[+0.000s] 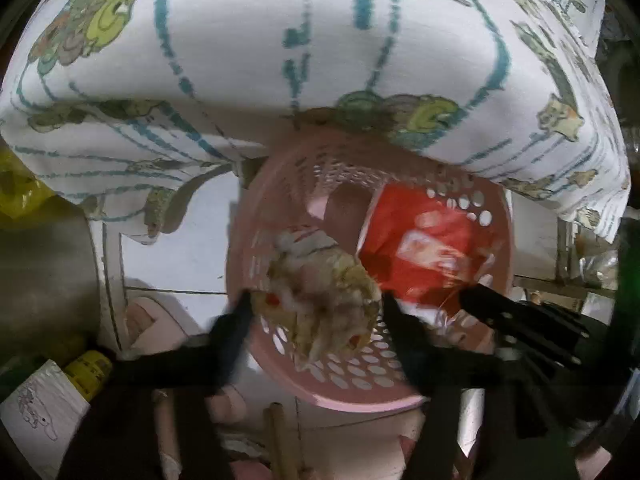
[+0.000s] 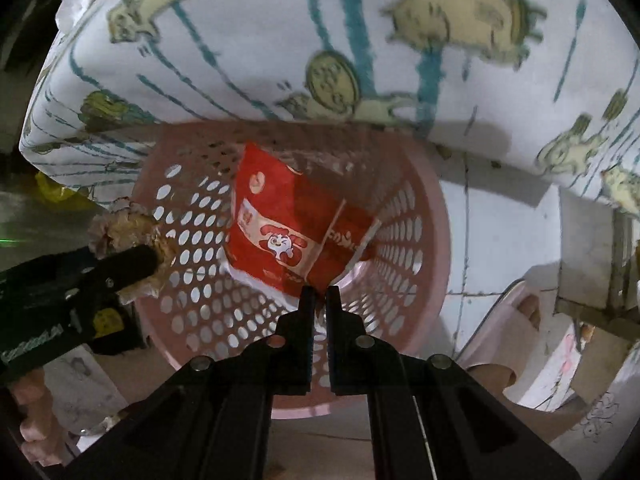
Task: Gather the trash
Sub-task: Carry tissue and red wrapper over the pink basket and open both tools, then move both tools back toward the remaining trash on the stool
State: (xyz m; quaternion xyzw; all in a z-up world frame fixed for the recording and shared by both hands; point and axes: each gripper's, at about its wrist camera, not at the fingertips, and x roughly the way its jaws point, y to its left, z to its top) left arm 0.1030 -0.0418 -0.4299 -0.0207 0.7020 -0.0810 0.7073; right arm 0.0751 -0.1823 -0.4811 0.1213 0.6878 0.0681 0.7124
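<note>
1. The pink perforated basket (image 2: 200, 280) stands on pale floor tiles, its far rim tucked under the edge of a white printed cloth (image 2: 260, 40).
2. The left gripper (image 1: 316, 312) points down over the basket's mouth with its fingers spread around a crumpled wad of pale wrapper (image 1: 320, 296); one finger sits at each side of the wad, gripping it. Motion blur softens that view.
3. In the right wrist view this same gripper (image 2: 132, 268) reaches in from the left side of the basket, level with its rim, and the wad (image 2: 124, 236) bulges above its black fingertip, just outside the perforated wall.
4. The right gripper (image 2: 321, 300) aims steeply down into the basket, its fingers drawn close with only a slim gap, tips at the lower edge of a red printed bag (image 2: 288, 232). I cannot tell whether they pinch the bag.
5. The red bag leans against the basket's far inner wall, reaching down toward the bottom.
</note>
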